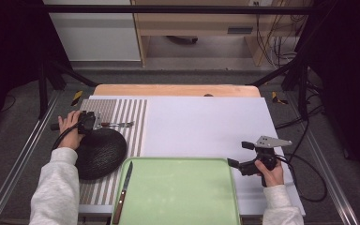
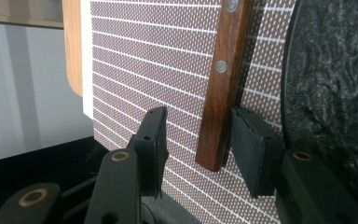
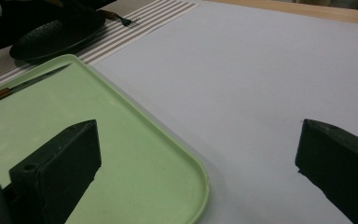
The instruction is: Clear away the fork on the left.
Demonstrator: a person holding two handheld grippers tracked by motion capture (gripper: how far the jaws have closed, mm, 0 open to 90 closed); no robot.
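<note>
On the striped placemat (image 1: 122, 112), left gripper (image 2: 198, 140) jaws apart around the fork's (image 1: 117, 124) stiff, light wooden handle (image 2: 221, 88); right gripper (image 3: 198, 154) gapes idle.

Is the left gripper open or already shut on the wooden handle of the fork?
Open. The left gripper has its jaws around the wooden handle; one jaw touches or nearly touches it, while a clear gap remains at the other.

Wooden-handled fork (image 1: 117, 124) — flat on striped placemat (image 1: 131, 117), just beyond black plate (image 1: 98, 152), tines pointing right

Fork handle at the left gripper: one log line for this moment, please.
left gripper open around fork handle | right gripper open, idle | knife on tray
</note>
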